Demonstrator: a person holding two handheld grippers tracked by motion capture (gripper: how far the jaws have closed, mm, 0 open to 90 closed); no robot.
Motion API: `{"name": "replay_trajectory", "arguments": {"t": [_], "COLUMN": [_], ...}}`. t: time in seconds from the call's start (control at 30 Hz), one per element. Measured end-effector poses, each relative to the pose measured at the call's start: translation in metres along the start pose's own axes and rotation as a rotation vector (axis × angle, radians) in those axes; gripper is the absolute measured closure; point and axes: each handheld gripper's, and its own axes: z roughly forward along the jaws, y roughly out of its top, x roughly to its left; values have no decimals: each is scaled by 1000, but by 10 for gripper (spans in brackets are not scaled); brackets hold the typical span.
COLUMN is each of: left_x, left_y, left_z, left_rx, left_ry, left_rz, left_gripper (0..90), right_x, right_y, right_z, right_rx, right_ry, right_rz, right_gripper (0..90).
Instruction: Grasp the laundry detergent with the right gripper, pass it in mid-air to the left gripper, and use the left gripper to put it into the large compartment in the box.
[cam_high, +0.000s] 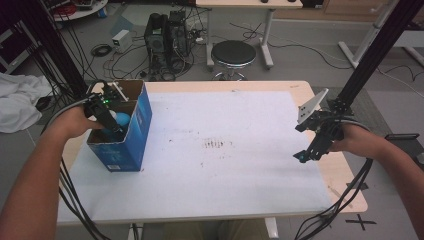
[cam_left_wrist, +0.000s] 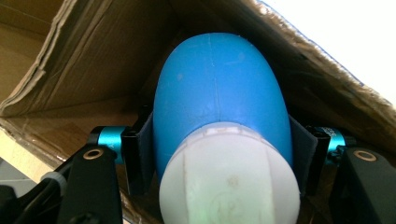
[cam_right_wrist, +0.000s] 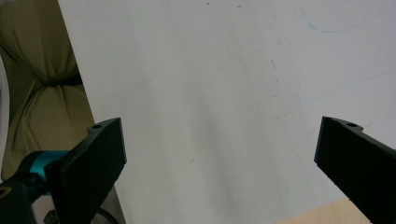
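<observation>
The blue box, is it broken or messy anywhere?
A bit. The blue box has a ragged, torn cardboard rim, seen in the left gripper view. The left gripper reaches inside it, shut on a blue and white bulb. The white table sheet shows dark smudges.

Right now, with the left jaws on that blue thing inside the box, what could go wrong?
1. The blue and white object is rounded and smooth, so it could slip out of the left gripper.
2. It sits deep in a corner of the blue cardboard box; lifting may catch a wall and drag or tip the box.
3. The right gripper is far off, open, not steadying the box.
</observation>
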Motion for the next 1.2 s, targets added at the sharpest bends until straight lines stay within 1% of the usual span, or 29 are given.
{"name": "replay_trajectory", "arguments": {"t": [0.03, 0.07, 0.1, 0.13, 0.17, 0.23, 0.27, 0.3, 0.37, 0.4, 0.43, 0.47, 0.5, 0.53, 0.57, 0.6, 0.63, 0.67, 0.77, 0.8, 0.87, 0.9, 0.93, 1.0, 1.03, 1.07, 1.1, 1.17, 1.2], "left_x": [3, 0, 2, 2, 3, 3, 2, 4, 4, 5, 4, 3, 3, -1, -2, -2, -1, -1, -2, -1, -2, -1, -2, 0, -1, 0, -1, 0, -1], "left_y": [0, 0, 1, 1, 1, 2, 1, 1, 1, 1, 0, 0, 0, 0, 0, 0, 0, 0, 0, 0, -1, -1, -1, -2, -3, -3, -4, -5, -6], "left_z": [-2, 1, -1, 0, -1, -2, -2, -5, -9, -12, -13, -15, -17, -16, -17, -19, -21, -22, -25, -27, -30, -32, -34, -39, -41, -44, -46, -52, -56], "left_rx": [31, -11, 19, 14, 33, 18, -19, -13, -22, -10, -29, -44, -43, -105, -116, -120, -109, -111, -113, -106, -117, -127, -133, -126, -138, -129, -145, -142, -151], "left_ry": [-3, -4, -6, -5, -4, 1, 6, 4, 6, 10, 10, 15, 13, 20, 22, 24, 20, 28, 31, 32, 30, 35, 31, 34, 36, 32, 37, 34, 39], "left_rz": [32, -19, 14, 9, 24, 13, -18, -10, -16, 4, -21, -25, -26, -78, -89, -84, -77, -73, -76, -67, -84, -82, -97, -83, -91, -72, -91, -91, -94], "left_gripper": [373, 372, 371, 371, 369, 365, 350, 350, 349, 346, 323, 316, 316, 316, 316, 309, 296, 296, 295, 295, 295, 295, 295, 295, 295, 295, 295, 295, 295], "right_x": [0, 0, 1, 1, 1, 2, 2, 2, 3, 3, 3, 3, 3, 4, 4, 5, 5, 6, 6, 7, 7, 7, 7, 8, 8, 8, 8, 9, 9], "right_y": [0, 0, 1, 1, 2, 2, 2, 2, 1, 1, 0, 0, 0, 1, 1, 1, 1, 2, 1, 1, 0, 0, 0, 0, 0, 0, 0, 0, 1], "right_z": [0, 0, 0, 0, 1, 1, 0, 0, 0, -1, -1, -1, -1, -1, -2, -2, -2, -2, -3, -3, -3, -4, -4, -4, -4, -5, -5, -6, -6], "right_rx": [0, -4, -3, -2, -3, -4, -2, -5, -7, -5, -4, -9, -11, -15, -11, -12, -14, -13, -16, -17, -17, -13, -19, -20, -20, -16, -17, -16, -19], "right_ry": [2, 0, -1, 0, -1, -1, -2, -1, -2, -4, -3, -4, -1, 0, 0, -2, -3, -2, -7, -7, -5, -8, -9, -8, -8, -9, -11, -11, -11], "right_rz": [-1, 0, -3, 0, -5, -6, -4, -6, -4, -6, 1, -3, -6, -8, -11, -10, -10, -12, -11, -8, -11, -9, -7, -12, -11, -12, -10, -3, -11], "right_gripper": [11, 11, 11, 11, 11, 11, 11, 11, 11, 11, 11, 11, 11, 11, 11, 11, 11, 11, 11, 11, 11, 11, 11, 11, 11, 11, 11, 11, 11]}}
